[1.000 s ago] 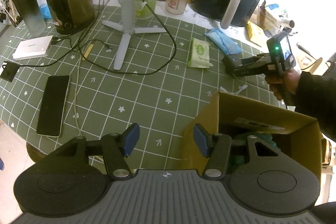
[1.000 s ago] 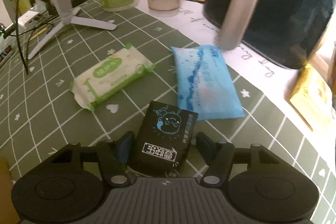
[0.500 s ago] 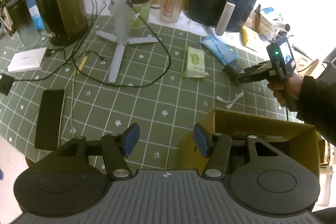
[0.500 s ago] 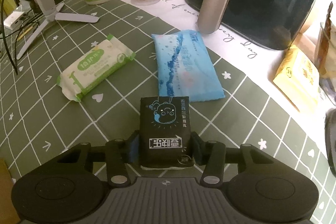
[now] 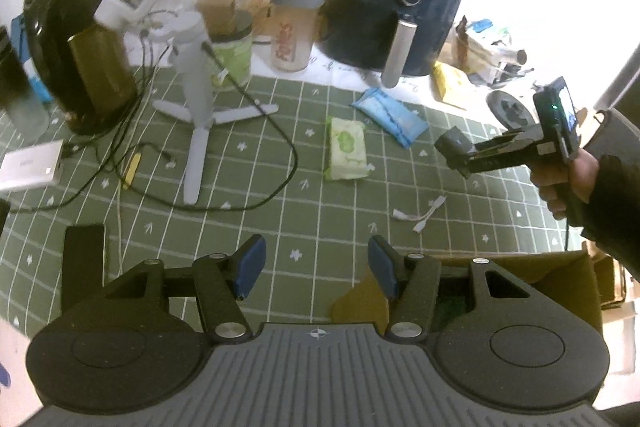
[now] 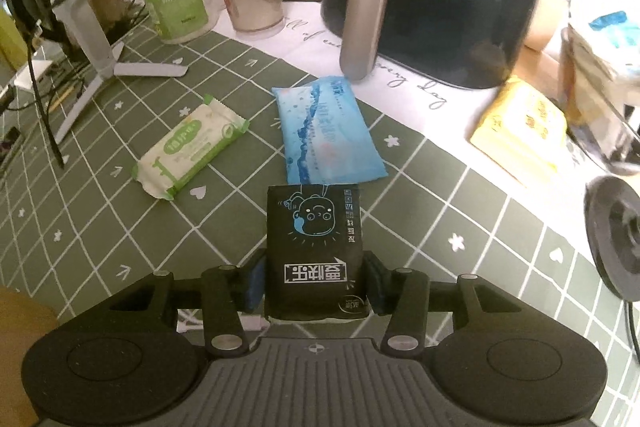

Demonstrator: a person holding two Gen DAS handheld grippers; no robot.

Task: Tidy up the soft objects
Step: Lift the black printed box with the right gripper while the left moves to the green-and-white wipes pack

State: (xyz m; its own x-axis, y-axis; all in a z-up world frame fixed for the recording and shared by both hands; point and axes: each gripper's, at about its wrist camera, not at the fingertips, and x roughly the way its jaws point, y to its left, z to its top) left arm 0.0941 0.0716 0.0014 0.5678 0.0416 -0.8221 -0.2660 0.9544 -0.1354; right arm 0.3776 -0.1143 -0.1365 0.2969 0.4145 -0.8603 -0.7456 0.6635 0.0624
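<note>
We are pinching a black tissue pack by its long sides in our right tongs, clear of the table; the jaws have just been closing on it. It looks light and soft, so gripping across the middle of the width should be holding it without crushing. Our left tongs are standing half open and empty, with the cardboard box just right of them. Ahead of the right tongs two more soft packs are lying: one green pack and one blue pack.
</note>
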